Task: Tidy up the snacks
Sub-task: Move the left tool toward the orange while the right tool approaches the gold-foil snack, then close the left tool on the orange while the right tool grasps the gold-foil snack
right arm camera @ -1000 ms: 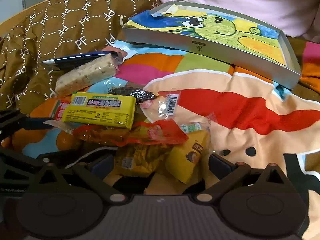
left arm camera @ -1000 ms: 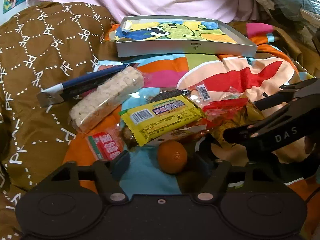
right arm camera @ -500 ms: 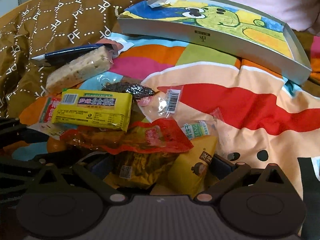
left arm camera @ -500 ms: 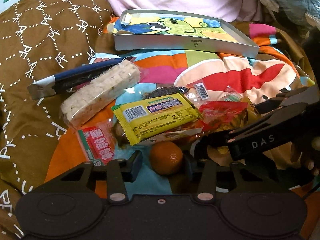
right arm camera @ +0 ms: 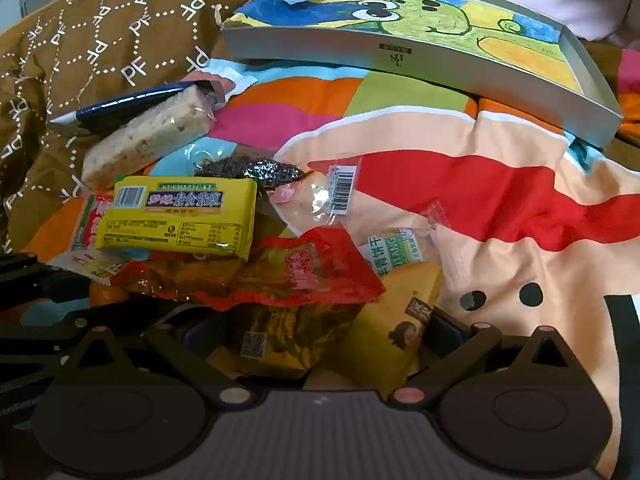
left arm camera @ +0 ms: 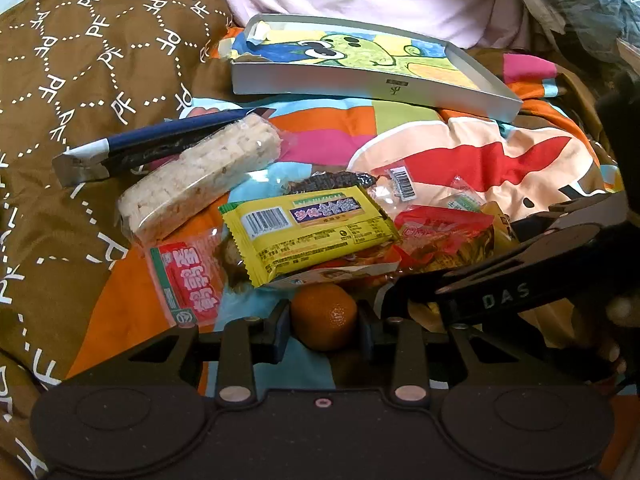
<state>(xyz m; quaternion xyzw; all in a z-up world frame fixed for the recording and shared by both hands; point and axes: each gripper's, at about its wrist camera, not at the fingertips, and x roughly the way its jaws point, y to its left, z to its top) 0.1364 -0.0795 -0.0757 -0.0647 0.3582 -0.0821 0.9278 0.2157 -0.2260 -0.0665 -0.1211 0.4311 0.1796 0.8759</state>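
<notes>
On the colourful bedspread, near the cameras, the snack pile (left arm camera: 320,232) lies heaped and unsorted, while the shallow grey box (left arm camera: 360,84) at the far side holds only a cartoon drawing — nothing appears packed yet. Left gripper (left arm camera: 323,316) has its jaws pressed against both sides of a small orange (left arm camera: 324,316). Right gripper (right arm camera: 320,340) stands apart around yellow packets (right arm camera: 340,336) — whether it touches them is hidden by wrappers.

Even, bright daylight, soft shadows, glare on clear wrappers (right arm camera: 320,200), heavy fisheye bending at edges, corners vignetted black.
</notes>
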